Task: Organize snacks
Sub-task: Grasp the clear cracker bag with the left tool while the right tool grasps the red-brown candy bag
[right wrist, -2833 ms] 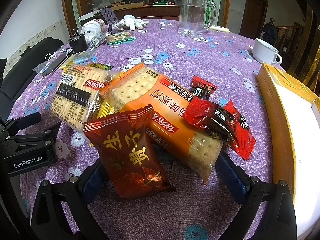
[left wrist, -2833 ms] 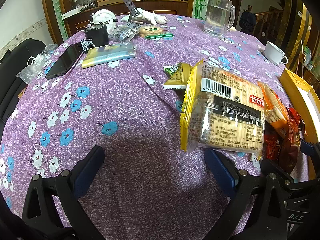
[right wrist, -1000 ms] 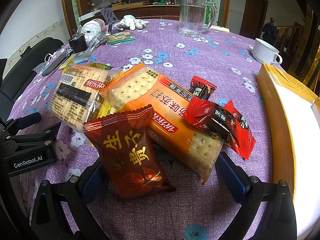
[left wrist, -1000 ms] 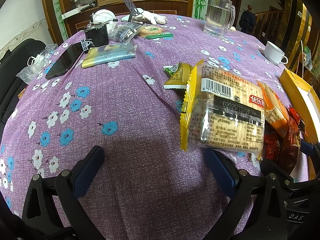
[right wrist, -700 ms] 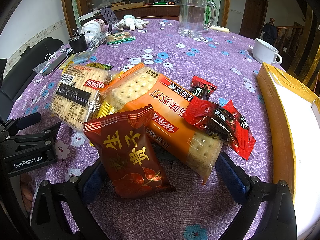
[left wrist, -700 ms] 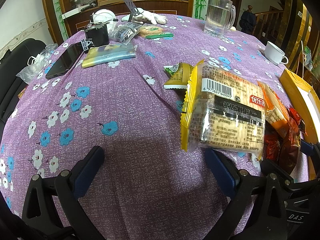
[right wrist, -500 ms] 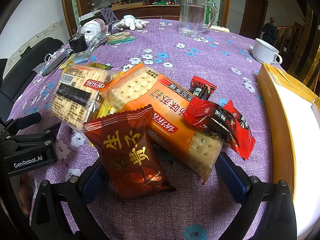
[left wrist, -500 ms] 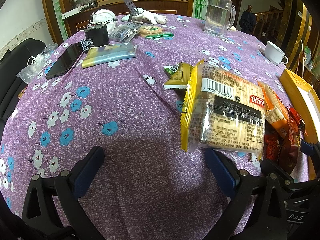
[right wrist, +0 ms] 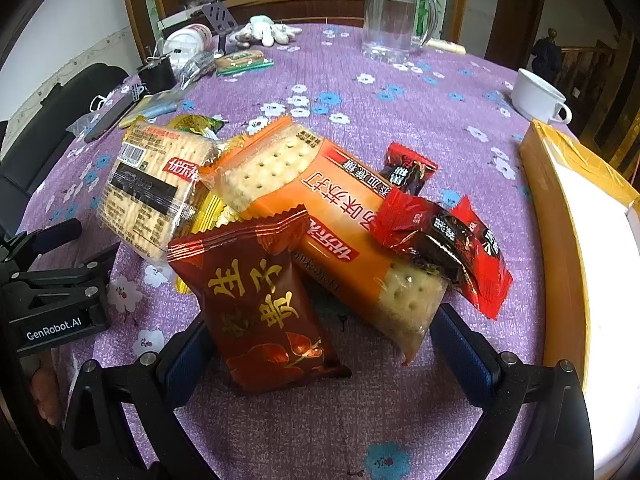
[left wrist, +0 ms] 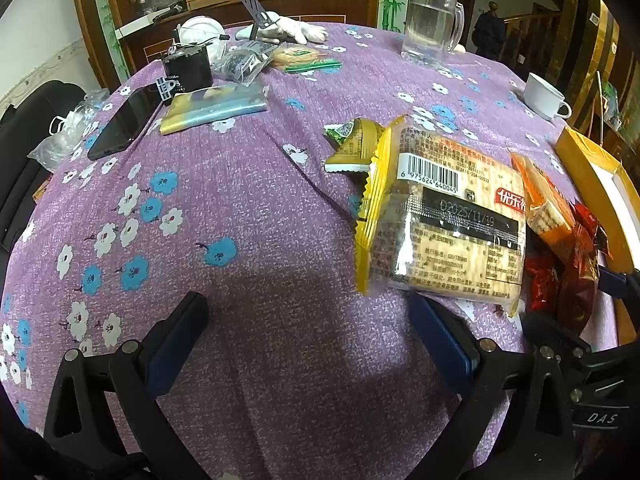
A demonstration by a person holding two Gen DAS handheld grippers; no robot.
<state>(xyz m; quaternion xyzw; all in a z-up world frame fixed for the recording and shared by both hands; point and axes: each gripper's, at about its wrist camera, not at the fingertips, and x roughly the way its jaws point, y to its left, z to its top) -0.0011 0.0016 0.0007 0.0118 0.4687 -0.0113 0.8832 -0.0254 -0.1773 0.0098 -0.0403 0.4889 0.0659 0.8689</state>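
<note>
A heap of snacks lies on the purple flowered tablecloth [left wrist: 240, 208]. It holds a yellow cracker pack [left wrist: 444, 224] [right wrist: 152, 196], an orange cracker pack [right wrist: 332, 216], a dark red packet [right wrist: 260, 304] and red candy wrappers [right wrist: 444, 236]. A small yellow-green packet [left wrist: 352, 144] lies behind the heap. My right gripper [right wrist: 320, 344] stands open low over the table, the dark red packet's near end between its fingers. My left gripper [left wrist: 308, 340] is open over bare cloth, left of the yellow pack.
A yellow-rimmed box [right wrist: 560, 208] stands at the right edge. Farther back are a glass mug [right wrist: 392, 20], a white cup [right wrist: 536, 96], a phone [left wrist: 124, 124], a black box [left wrist: 188, 68], gloves [left wrist: 292, 28] and small bags. A dark chair [left wrist: 24, 120] stands at left.
</note>
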